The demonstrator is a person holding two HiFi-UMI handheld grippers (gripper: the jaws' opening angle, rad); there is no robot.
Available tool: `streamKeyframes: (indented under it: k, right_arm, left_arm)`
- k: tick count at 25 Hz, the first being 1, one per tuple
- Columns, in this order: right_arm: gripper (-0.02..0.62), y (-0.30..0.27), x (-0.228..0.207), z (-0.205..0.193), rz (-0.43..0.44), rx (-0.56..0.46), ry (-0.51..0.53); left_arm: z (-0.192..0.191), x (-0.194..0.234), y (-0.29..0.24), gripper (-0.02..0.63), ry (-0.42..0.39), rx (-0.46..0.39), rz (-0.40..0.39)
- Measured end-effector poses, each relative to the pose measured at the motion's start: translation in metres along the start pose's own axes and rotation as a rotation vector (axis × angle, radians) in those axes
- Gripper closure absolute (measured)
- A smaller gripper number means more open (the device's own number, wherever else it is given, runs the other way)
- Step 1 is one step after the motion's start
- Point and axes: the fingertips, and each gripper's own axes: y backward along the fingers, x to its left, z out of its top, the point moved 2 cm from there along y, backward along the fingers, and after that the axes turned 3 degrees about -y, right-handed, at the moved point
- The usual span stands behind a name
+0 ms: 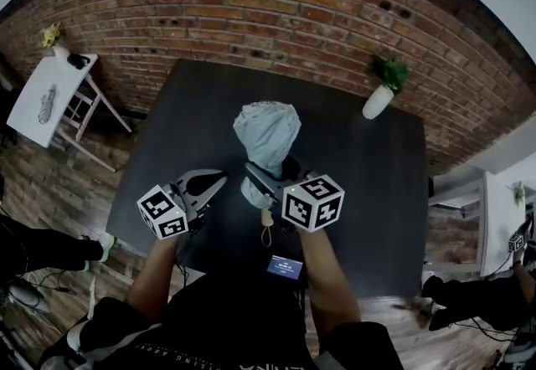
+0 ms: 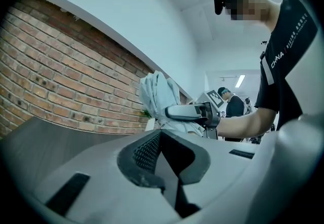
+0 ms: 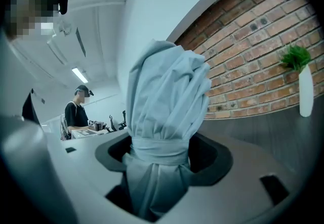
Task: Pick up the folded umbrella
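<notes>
Over the dark table (image 1: 368,184), my right gripper (image 1: 261,180) held the folded umbrella (image 1: 268,136). Its fingers were clamped on the pale grey-blue bundle just below the cloth band that wrapped it. In the right gripper view the umbrella (image 3: 167,101) stood straight up out of the right gripper (image 3: 161,170), its canopy bunched in a rounded head above the band. From the head view the bundle sat at the centre of the table, canopy end towards 12 o'clock and handle end towards 6 o'clock, where a small wrist loop (image 1: 267,230) hung. I could not tell whether the umbrella was clear of the table top.

My left gripper (image 1: 208,182) lay at 8 o'clock from the umbrella, near it but apart, carrying nothing. The left gripper view showed its fingers (image 2: 147,153) pressed together with nothing between them. Beyond them, at 12 o'clock, was the umbrella (image 2: 158,97) with one finger of the right gripper lying across it.

A brick wall (image 1: 251,8) ran along the far side of the table. A green plant in a white vase (image 1: 381,90) stood at 2 o'clock, near the table's far corner. A white side table (image 1: 42,96) stood on the wood floor at 10 o'clock. Another person (image 3: 76,111) stood in the background, at 9 o'clock in the right gripper view.
</notes>
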Motion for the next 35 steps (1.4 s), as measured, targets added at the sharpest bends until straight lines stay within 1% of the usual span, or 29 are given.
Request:
streamKeyframes:
  k: [4,7,12,23,35]
  right_arm:
    - [0.281,0.005,-0.001,0.001,-0.002,-0.014,-0.012]
    - [0.282,0.007,-0.002,0.003,0.000,-0.023,-0.017]
    - [0.282,0.009,-0.003,0.005,0.001,-0.033,-0.024]
    - [0.281,0.007,-0.005,-0.003,-0.007,-0.021,-0.027]
    - [0.282,0.008,-0.009,-0.003,-0.008,-0.017,-0.029]
  left_arm:
    - [0.003,-0.004,-0.004,0.604,0.001,-0.003,-0.010]
    - [0.006,-0.006,-0.007,0.604,-0.014,-0.003,-0.020]
    - [0.007,-0.008,-0.010,0.604,-0.010,-0.002,-0.028]
    - [0.000,-0.009,-0.013,0.604,-0.020,0.019,-0.043]
    - [-0.002,-0.009,-0.017,0.604,-0.023,0.028,-0.040]
